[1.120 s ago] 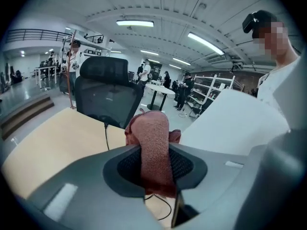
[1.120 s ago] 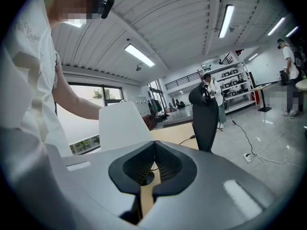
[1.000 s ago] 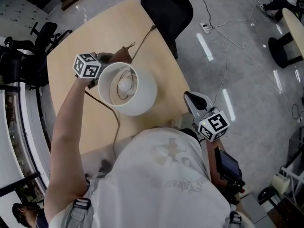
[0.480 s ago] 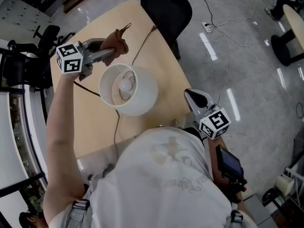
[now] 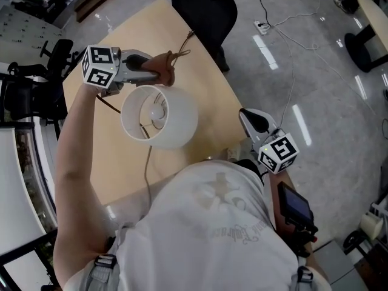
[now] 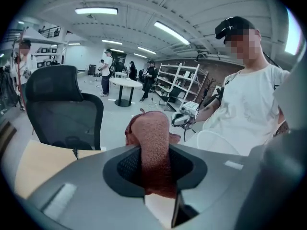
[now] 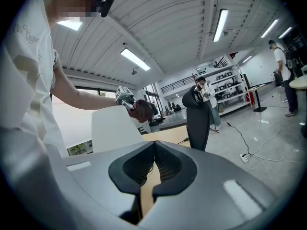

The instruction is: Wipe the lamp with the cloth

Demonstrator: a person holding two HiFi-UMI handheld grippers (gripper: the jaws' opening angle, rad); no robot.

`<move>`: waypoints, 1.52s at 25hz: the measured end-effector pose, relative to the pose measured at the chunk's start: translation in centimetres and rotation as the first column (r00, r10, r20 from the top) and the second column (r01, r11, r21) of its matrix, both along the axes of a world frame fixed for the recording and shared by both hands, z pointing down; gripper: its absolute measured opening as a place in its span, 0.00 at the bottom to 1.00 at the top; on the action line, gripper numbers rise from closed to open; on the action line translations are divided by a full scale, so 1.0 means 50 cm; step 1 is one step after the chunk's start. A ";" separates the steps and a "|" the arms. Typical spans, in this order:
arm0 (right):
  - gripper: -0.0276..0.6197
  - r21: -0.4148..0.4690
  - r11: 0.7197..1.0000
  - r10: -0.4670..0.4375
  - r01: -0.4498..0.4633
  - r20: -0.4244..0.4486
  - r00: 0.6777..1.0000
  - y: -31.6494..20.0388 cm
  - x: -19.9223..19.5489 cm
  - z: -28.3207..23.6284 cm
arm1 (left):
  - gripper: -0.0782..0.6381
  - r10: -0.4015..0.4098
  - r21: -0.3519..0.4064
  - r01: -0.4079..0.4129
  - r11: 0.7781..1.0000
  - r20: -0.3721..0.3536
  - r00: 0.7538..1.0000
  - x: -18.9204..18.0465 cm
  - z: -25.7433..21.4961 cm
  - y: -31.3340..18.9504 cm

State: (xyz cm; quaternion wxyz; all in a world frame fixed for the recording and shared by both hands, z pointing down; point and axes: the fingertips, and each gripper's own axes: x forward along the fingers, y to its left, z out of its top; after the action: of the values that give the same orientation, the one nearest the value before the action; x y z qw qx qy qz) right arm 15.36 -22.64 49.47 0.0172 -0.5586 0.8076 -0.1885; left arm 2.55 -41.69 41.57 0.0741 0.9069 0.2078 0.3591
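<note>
A table lamp with a white shade [image 5: 159, 115] stands on the light wooden table [image 5: 206, 96]; I look into the shade's open top at the bulb. My left gripper [image 5: 156, 71] is above the shade's far rim, shut on a reddish-brown cloth [image 5: 165, 69]. In the left gripper view the cloth [image 6: 152, 147] fills the gap between the jaws, and the shade's rim [image 6: 218, 142] shows beyond. My right gripper [image 5: 254, 121] hangs near the table's right edge, off the lamp, jaws shut and empty. From the right gripper view [image 7: 154, 146] I see the shade [image 7: 112, 128] and the cloth [image 7: 141, 110].
A black office chair [image 5: 203, 8] stands at the table's far side. The lamp's cord [image 5: 147, 162] runs over the table toward me. Another cable [image 5: 182, 48] lies near the far edge. Cables and a power strip [image 5: 262, 25] lie on the grey floor to the right.
My left gripper with the cloth has risen from the shade's left side to above its far rim and has rolled. The right gripper has kept still.
</note>
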 end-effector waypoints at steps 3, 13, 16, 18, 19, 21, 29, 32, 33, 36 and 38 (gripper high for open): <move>0.06 -0.009 1.000 0.027 -0.027 -0.001 1.000 0.003 0.015 0.010 | 0.27 0.037 -0.008 -0.037 0.999 0.078 0.996 0.007 0.064 0.002; 0.06 -0.042 0.995 0.094 -0.094 0.006 0.996 0.010 0.051 0.023 | 0.27 0.001 -0.013 0.002 1.000 0.192 0.981 0.011 0.227 -0.027; 0.06 -0.053 0.993 0.104 -0.104 0.008 0.995 0.014 0.053 0.030 | 0.27 0.013 0.059 -0.027 0.998 0.224 0.974 0.006 0.256 -0.039; 0.06 -0.056 0.993 0.107 -0.106 0.007 0.994 0.016 0.053 0.031 | 0.27 0.023 0.088 -0.043 0.995 0.212 0.977 0.012 0.252 -0.043; 0.06 -0.054 0.993 0.105 -0.105 0.005 0.994 0.016 0.051 0.029 | 0.27 0.026 0.096 -0.045 0.994 0.196 0.980 0.016 0.240 -0.044; 0.06 -0.047 0.994 0.098 -0.098 0.000 0.995 0.013 0.048 0.022 | 0.27 0.039 0.109 -0.057 0.992 0.162 0.986 0.023 0.201 -0.046; 0.06 -0.016 0.997 0.072 -0.072 0.007 0.997 0.003 0.029 0.001 | 0.28 0.238 0.052 -0.243 0.969 0.091 0.967 0.056 -0.032 0.028; 0.06 -0.013 0.998 0.063 -0.063 0.010 0.998 0.000 0.021 0.000 | 0.28 0.327 0.004 -0.329 0.944 0.089 0.941 0.062 -0.074 0.069; 0.06 -0.014 0.998 0.061 -0.061 0.011 0.998 0.000 0.019 0.001 | 0.28 0.353 -0.007 -0.354 0.935 0.098 0.930 0.063 -0.076 0.080; 0.06 -0.018 0.998 0.062 -0.062 0.016 0.998 0.002 0.018 0.003 | 0.28 0.420 -0.018 -0.422 0.906 0.161 0.893 0.064 -0.045 0.100; 0.06 -0.019 0.998 0.067 -0.067 0.018 0.998 0.004 0.022 0.005 | 0.28 0.453 -0.019 -0.460 0.888 0.215 0.865 0.065 -0.007 0.105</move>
State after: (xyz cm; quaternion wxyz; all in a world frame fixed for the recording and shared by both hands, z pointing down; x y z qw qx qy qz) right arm 16.45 -22.45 49.72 0.0261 -0.5837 0.7864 -0.2004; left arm 5.80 -36.41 41.24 -0.0057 0.7891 0.4012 0.4651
